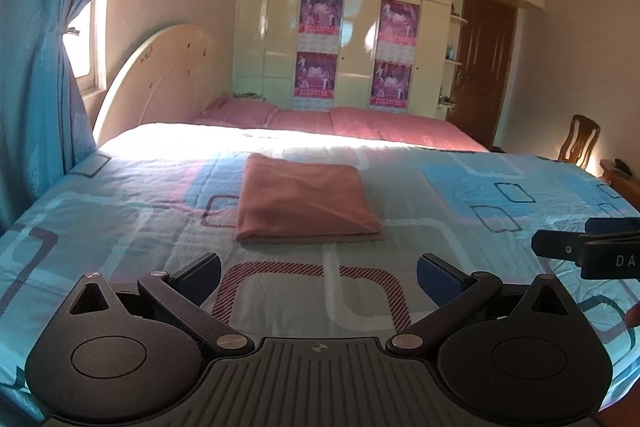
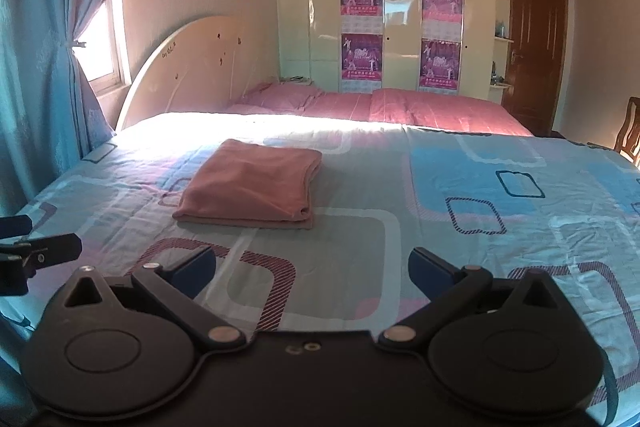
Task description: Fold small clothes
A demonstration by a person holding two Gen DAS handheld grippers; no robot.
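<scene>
A pink cloth [image 1: 304, 201] [image 2: 254, 187] lies folded into a neat rectangle on the patterned bedspread [image 1: 460, 187] [image 2: 480, 187]. My left gripper [image 1: 318, 277] hovers open over the bedspread, a short way in front of the cloth, with nothing between its blue pads. My right gripper [image 2: 312, 273] is open too, empty, in front of the cloth and a bit to its right. Each gripper's tip shows at the edge of the other's view: the right one [image 1: 588, 247] at the right edge, the left one [image 2: 36, 251] at the left edge.
Pink pillows and a quilt [image 1: 360, 123] lie at the bed's far side against a cream wardrobe [image 1: 360, 27]. A blue curtain [image 1: 40, 67] hangs at the left by the headboard [image 1: 160, 71]. A wooden chair [image 1: 580, 143] and a brown door [image 1: 480, 67] are at the right.
</scene>
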